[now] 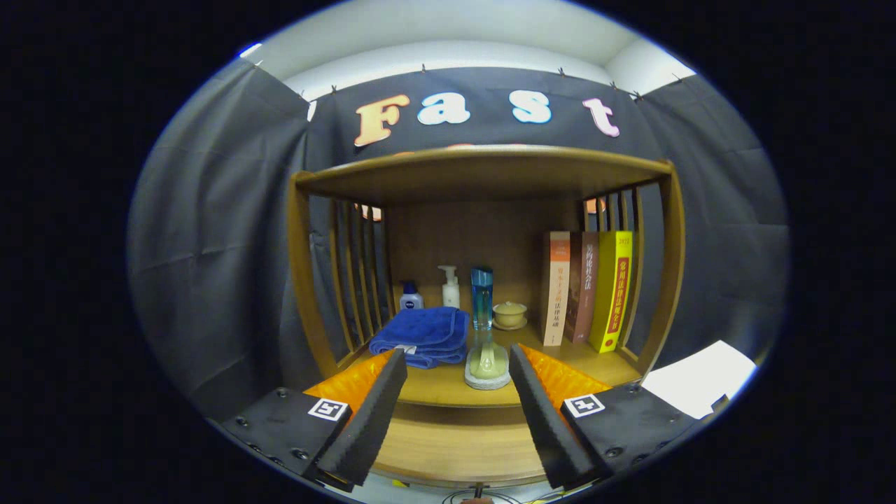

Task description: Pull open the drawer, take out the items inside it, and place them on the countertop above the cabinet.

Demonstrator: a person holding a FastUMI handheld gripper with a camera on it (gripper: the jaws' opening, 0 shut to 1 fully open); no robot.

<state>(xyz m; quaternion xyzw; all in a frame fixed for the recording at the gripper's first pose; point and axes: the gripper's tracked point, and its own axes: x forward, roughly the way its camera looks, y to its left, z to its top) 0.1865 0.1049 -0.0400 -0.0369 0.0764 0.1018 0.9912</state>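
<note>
Even overhead light, sharp centre, strong fisheye bending at edges.

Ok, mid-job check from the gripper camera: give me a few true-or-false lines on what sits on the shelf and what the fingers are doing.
1. The gripper is shut on the folded blue towel. False: its fingers stand apart and hold nothing; the towel lies beyond the left finger.
2. A small scrubbing brush lies near the shelf's front edge, just ahead of the gap between the fingers. True.
3. Three books stand upright at the right end of the shelf. True.
4. The blue bottle lies on its side. False: it stands upright behind the brush.
5. A small lidded cup sits between the blue bottle and the books. True.
</note>
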